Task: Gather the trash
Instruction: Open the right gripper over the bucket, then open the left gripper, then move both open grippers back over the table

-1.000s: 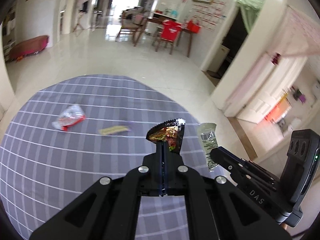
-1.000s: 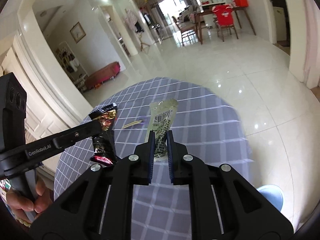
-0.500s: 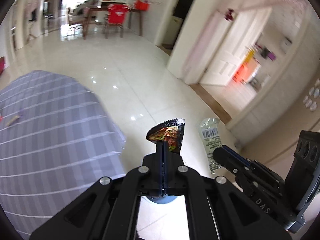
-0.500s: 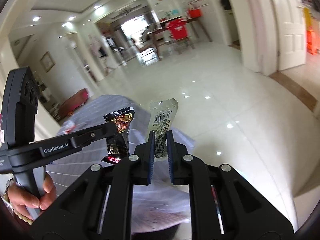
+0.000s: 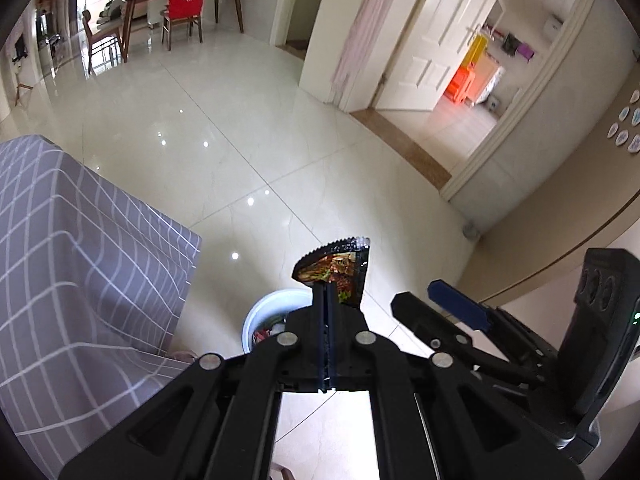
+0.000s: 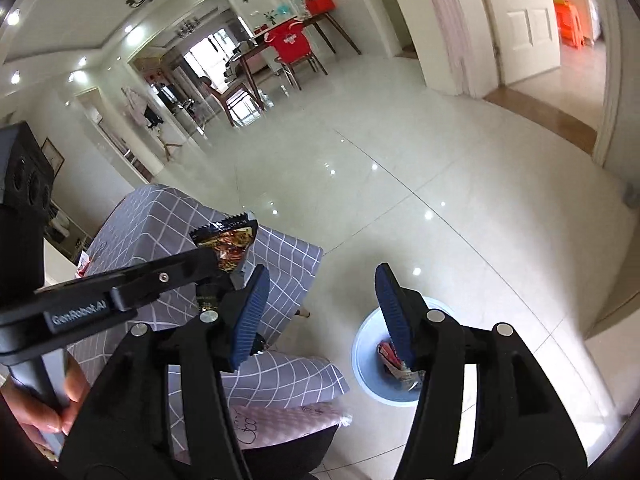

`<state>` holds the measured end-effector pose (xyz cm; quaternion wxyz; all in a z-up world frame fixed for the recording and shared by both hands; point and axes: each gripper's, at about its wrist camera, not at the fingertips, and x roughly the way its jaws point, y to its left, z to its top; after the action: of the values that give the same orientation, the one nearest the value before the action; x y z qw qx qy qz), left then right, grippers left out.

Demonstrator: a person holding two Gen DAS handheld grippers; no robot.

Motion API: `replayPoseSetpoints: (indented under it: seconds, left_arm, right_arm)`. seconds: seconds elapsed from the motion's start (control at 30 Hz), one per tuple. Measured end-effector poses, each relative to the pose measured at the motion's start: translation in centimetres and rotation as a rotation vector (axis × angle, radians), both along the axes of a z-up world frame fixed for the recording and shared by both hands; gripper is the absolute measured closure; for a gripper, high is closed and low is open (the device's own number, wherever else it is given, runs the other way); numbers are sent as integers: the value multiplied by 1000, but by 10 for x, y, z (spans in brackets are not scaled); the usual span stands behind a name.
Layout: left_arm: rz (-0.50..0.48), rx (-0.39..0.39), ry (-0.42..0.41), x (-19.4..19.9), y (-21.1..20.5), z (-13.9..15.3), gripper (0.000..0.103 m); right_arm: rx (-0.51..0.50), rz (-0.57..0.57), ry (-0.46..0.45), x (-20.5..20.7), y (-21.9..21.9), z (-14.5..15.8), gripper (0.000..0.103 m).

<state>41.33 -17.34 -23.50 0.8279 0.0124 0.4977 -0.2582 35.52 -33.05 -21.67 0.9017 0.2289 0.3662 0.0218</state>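
Landmark: bin (image 6: 366, 354) on the floor (image 6: 400, 200), just right of the tabletop (image 6: 160, 216) corner. Wrappers (image 6: 394, 358) lie in it. Left gripper (image 5: 326, 300) with its wrapper (image 5: 340, 268) above the bin, right gripper (image 6: 320, 304) beside it, over the bin. Dining table (image 6: 280, 40) far behind.

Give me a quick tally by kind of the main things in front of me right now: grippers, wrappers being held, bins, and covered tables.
Grippers: 2, left gripper and right gripper, whose jaws are opening with nothing between them
Held wrappers: 1, dark wrapper
Bins: 1, pale blue bin
Covered tables: 1, grey checked tablecloth
Total: 5
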Motion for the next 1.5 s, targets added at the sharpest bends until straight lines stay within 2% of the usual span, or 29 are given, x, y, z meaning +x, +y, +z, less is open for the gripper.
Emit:
replayPoseSetpoints:
  seconds: [0.3, 0.77, 0.83, 0.9, 0.97, 1.3, 1.5]
  left_arm:
    - [-25, 31, 26, 1, -17, -22, 102]
    - [-58, 25, 27, 3, -34, -17, 100]
    - [-62, 11, 46, 6, -34, -17, 93]
    - [-46, 14, 54, 8, -33, -15, 31]
    - [-19, 9, 12, 6, -29, -10, 28]
    - [4, 20, -8, 1, -7, 4, 28]
    - [30, 19, -57, -4, 30, 27, 28]
  right_arm:
    - [-14, -57, -21, -12, -18, 1, 47]
    - [-19, -134, -71, -21, -24, 11, 43]
    - [-19, -147, -80, -25, -26, 12, 43]
    - [-14, -157, -84, -28, -28, 12, 43]
    - [-10, -160, -81, -29, -28, 12, 43]
    - [-15, -131, -74, -28, -12, 18, 43]
    - [-34, -83, -93, -22, 16, 35, 43]
